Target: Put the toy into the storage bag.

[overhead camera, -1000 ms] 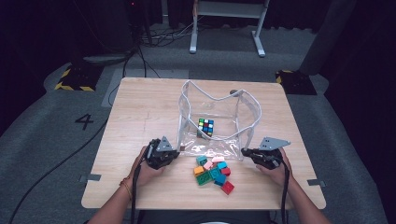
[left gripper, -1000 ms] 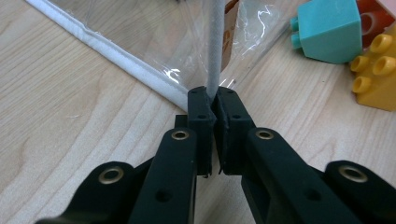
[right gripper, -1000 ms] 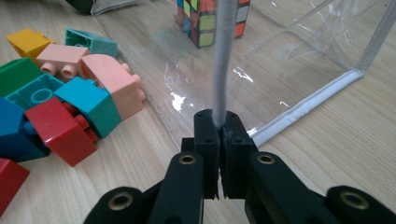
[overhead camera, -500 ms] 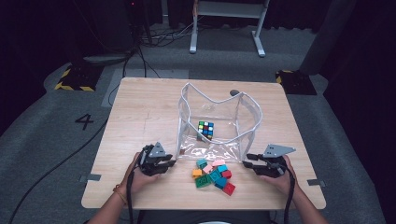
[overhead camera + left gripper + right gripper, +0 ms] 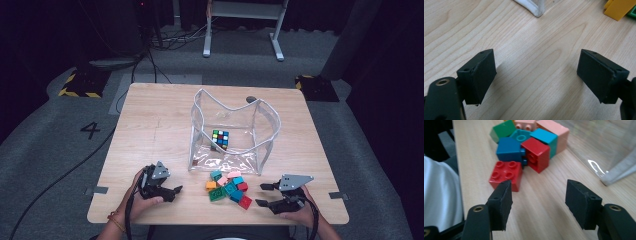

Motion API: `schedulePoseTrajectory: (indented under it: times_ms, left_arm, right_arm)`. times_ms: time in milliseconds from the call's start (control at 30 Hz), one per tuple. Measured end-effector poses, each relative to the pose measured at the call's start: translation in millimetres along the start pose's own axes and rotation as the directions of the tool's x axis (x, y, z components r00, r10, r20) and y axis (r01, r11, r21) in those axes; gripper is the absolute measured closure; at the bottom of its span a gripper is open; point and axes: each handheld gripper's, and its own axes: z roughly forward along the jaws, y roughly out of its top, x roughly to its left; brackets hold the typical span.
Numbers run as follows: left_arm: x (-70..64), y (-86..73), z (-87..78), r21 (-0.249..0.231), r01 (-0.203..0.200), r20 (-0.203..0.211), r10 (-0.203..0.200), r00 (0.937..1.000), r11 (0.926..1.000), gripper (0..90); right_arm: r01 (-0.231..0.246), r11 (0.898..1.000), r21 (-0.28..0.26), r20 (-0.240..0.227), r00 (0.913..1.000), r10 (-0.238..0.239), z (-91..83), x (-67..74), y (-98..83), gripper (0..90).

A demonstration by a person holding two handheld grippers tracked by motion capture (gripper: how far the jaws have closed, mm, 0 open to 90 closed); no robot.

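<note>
Both hand-held grippers sit low at the near edge of the tabletop (image 5: pixel 150 125), each in one of the person's hands. On the left, the left hand-held gripper (image 5: pixel 172 190) points toward the middle with its jaws spread wide and nothing between them; they have just been opening, and in the left gripper view only bare wood lies between its pads (image 5: pixel 477 77). On the right, the right hand-held gripper (image 5: pixel 264 194) also faces inward, its jaws apart and empty, likewise just opened.

Between the two lies the pile of toy bricks (image 5: pixel 227 187), a loose cluster of red, blue, teal, green, pink and orange pieces. In the right gripper view a red brick (image 5: pixel 506 175) with four studs lies just ahead of one jaw, apart from the pads, with a blue brick (image 5: pixel 509 150) and a second red one touching behind it.

Just beyond the pile stands a clear plastic bag (image 5: pixel 265 125) with white-edged seams, open at the top. Inside it, on its floor, rests a puzzle cube (image 5: pixel 220 139). Farther off, past the tabletop, grey carpet shows a painted number four (image 5: pixel 91 130).
</note>
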Motion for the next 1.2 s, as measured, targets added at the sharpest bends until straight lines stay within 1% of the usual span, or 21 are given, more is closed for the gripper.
schedulePoseTrajectory:
  times_ms: [33, 133, 167, 233, 267, 300, 367, 400, 533, 567, 600, 633, 767, 867, 1000, 1200]
  left_arm:
    - [-0.1, 0.1, -0.1, 0.0, 0.002, -0.006, -0.002, 1.0, 1.0, 15.2]
    - [1.3, 0.4, 0.4, 0.004, -0.006, 0.004, 0.006, 1.0, 1.0, 14.4]
    - [1.7, 0.4, 0.3, 0.002, -0.008, 0.004, 0.008, 1.0, 1.0, 14.2]
    - [1.7, 0.4, 0.3, 0.003, -0.005, 0.005, 0.005, 1.0, 1.0, 14.1]
    - [1.8, 0.5, 0.3, 0.002, -0.005, 0.003, 0.005, 1.0, 1.0, 14.1]
    - [1.5, 0.5, 0.6, 0.001, -0.003, 0.003, 0.003, 1.0, 1.0, 13.9]
    - [1.5, 0.4, 0.6, 0.0, -0.004, -0.002, 0.004, 1.0, 1.0, 13.8]
    - [1.4, 0.4, 1.0, 0.0, 0.001, 0.008, -0.001, 1.0, 1.0, 13.8]
    - [1.7, 0.6, 1.1, 0.002, -0.001, 0.011, 0.001, 0.9999, 1.0, 13.4]
    - [2.1, 0.7, 1.0, 0.003, -0.006, 0.008, 0.006, 0.9999, 1.0, 13.4]
    - [2.0, 0.7, 1.0, 0.005, -0.004, 0.011, 0.004, 0.9999, 1.0, 13.3]
    - [2.0, 0.7, 1.1, 0.005, -0.002, 0.013, 0.002, 0.9999, 1.0, 13.2]
    - [2.5, 0.9, 1.0, 0.007, -0.009, 0.011, 0.009, 0.9999, 0.9999, 13.1]
    - [2.2, 0.7, 1.1, 0.005, -0.004, 0.012, 0.004, 0.9999, 1.0, 13.0]
    - [2.2, 0.7, 1.1, 0.006, -0.005, 0.011, 0.005, 0.9999, 1.0, 13.1]
    - [2.4, 0.8, 1.0, 0.006, -0.008, 0.011, 0.008, 0.9999, 0.9999, 13.0]
  right_arm:
    - [0.005, 1.0, 0.002, -0.006, 1.0, -0.005, 0.3, 1.6, 0.1, 37.7]
    - [0.043, 0.999, 0.021, -0.011, 0.999, -0.042, 3.1, 8.1, 1.4, 38.1]
    - [0.046, 0.999, 0.03, -0.024, 0.9987, -0.045, 3.5, 11.4, 1.9, 38.2]
    - [0.064, 0.998, 0.022, -0.045, 0.997, -0.063, 7.1, 16.0, 3.2, 38.2]
    - [0.081, 0.996, 0.03, -0.053, 0.9954, -0.08, 10.1, 18.8, 4.5, 38.2]
    - [0.088, 0.996, 0.031, -0.056, 0.9947, -0.086, 12.7, 20.9, 5.5, 38.1]
    - [0.093, 0.995, 0.036, -0.081, 0.9927, -0.089, 18.1, 24.1, 6.9, 38.1]
    - [0.101, 0.994, 0.039, -0.087, 0.9915, -0.097, 20.5, 25.3, 7.6, 38.0]
    - [0.101, 0.994, 0.034, -0.08, 0.992, -0.098, 26.9, 25.8, 10.8, 38.0]
    - [0.106, 0.994, 0.04, -0.075, 0.9919, -0.103, 28.1, 25.5, 11.3, 38.1]
    - [0.104, 0.994, 0.045, -0.071, 0.9924, -0.101, 29.5, 25.4, 12.2, 38.2]
    - [0.104, 0.994, 0.039, -0.071, 0.9923, -0.101, 31.3, 25.2, 12.5, 38.3]
    - [0.116, 0.992, 0.051, -0.074, 0.991, -0.112, 35.6, 26.6, 14.2, 39.4]
    - [0.112, 0.993, 0.048, -0.066, 0.9919, -0.109, 37.0, 26.9, 14.8, 40.3]
    - [0.119, 0.991, 0.053, -0.052, 0.9918, -0.116, 36.7, 27.8, 14.5, 40.5]
    - [0.118, 0.992, 0.05, -0.037, 0.9925, -0.116, 36.4, 27.6, 14.4, 44.2]
